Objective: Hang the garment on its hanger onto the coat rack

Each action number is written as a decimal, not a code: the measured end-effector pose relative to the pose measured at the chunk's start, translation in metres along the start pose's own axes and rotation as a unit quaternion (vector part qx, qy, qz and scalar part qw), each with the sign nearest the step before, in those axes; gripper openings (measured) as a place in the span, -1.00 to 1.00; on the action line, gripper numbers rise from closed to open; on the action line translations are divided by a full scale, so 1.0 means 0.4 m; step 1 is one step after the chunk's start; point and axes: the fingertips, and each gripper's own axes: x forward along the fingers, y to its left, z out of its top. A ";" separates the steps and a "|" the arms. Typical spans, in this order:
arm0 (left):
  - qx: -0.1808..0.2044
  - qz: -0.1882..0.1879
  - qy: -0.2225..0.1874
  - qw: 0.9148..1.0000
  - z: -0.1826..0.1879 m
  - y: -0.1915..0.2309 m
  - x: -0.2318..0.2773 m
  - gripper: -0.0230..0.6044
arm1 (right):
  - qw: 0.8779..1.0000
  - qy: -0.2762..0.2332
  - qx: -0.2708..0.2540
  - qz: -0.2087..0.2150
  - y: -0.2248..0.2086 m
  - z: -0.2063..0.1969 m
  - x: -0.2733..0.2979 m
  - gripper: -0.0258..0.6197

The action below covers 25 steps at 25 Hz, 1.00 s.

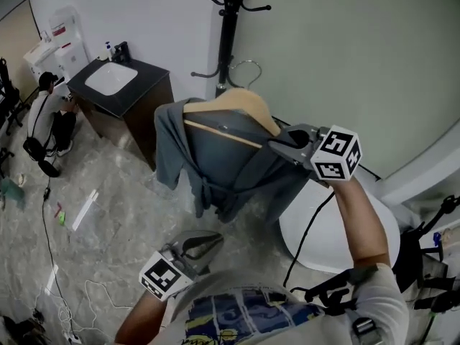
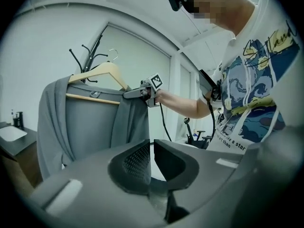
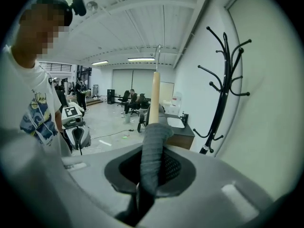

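Between the jaws of the right gripper [image 3: 152, 171] sits a fold of the grey garment [image 1: 219, 157], pinched tight over one end of the wooden hanger [image 1: 231, 103]. Only that gripper's own view shows the grip, with the hanger arm rising straight ahead of the pads. Ahead and to its right stands the black coat rack [image 3: 223, 94]. The head view alone places the left gripper [image 1: 205, 244] low, well below the garment; its own view shows its jaws together, holding nothing.

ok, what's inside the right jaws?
The grey garment, pinched by the right gripper. The wooden hanger emerges above it; whether its end sits within the grip is covered by fabric.
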 end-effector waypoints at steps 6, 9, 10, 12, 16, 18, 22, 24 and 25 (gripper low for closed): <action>0.019 -0.022 -0.001 1.000 0.058 0.215 -0.019 -0.83 | 0.999 0.000 0.010 -0.044 -0.228 0.092 0.089 -0.83; 0.017 -0.026 -0.005 0.999 0.060 0.305 -0.030 -0.83 | 0.998 0.007 0.019 -0.057 -0.322 0.111 0.145 -0.83; 0.017 -0.027 -0.005 0.999 0.058 0.331 -0.034 -0.83 | 0.998 0.010 0.021 -0.061 -0.350 0.116 0.160 -0.83; 0.017 -0.031 -0.002 0.999 0.056 0.377 -0.041 -0.83 | 0.997 0.013 0.028 -0.070 -0.404 0.126 0.187 -0.83; 0.015 -0.036 -0.004 0.999 0.061 0.454 -0.045 -0.83 | 0.995 0.015 0.047 -0.086 -0.506 0.127 0.231 -0.83; 0.012 -0.038 -0.005 0.999 0.063 0.482 -0.041 -0.83 | 0.994 0.018 0.054 -0.092 -0.554 0.124 0.246 -0.83; 0.007 -0.042 -0.005 0.999 0.065 0.531 -0.038 -0.83 | 0.992 0.029 0.065 -0.104 -0.638 0.110 0.283 -0.83; 0.003 -0.041 -0.007 0.999 0.057 0.560 -0.041 -0.83 | 0.991 0.034 0.069 -0.106 -0.667 0.095 0.315 -0.83; 0.000 -0.040 -0.007 0.999 0.053 0.572 -0.040 -0.83 | 0.991 0.037 0.070 -0.106 -0.680 0.085 0.329 -0.83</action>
